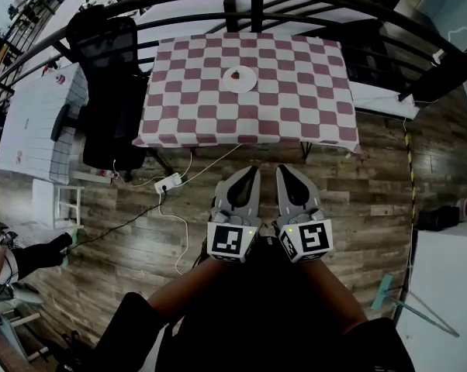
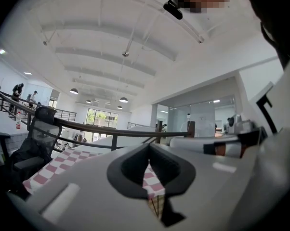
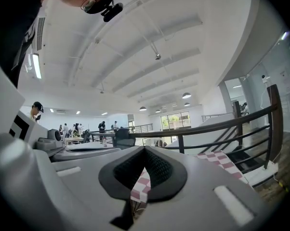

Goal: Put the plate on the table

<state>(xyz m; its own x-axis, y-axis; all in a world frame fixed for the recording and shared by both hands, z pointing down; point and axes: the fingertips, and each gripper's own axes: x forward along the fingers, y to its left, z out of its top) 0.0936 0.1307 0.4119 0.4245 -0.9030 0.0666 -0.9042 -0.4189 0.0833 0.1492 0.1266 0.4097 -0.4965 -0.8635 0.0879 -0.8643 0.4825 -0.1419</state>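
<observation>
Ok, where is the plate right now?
In the head view the plate sits on the checkered table, near its middle and slightly toward the far railing, with the black chair off to its left.

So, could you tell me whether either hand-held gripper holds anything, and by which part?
Nothing is held: the left hand-held gripper and right hand-held gripper are shut and empty; the plate lies on the table.
</observation>
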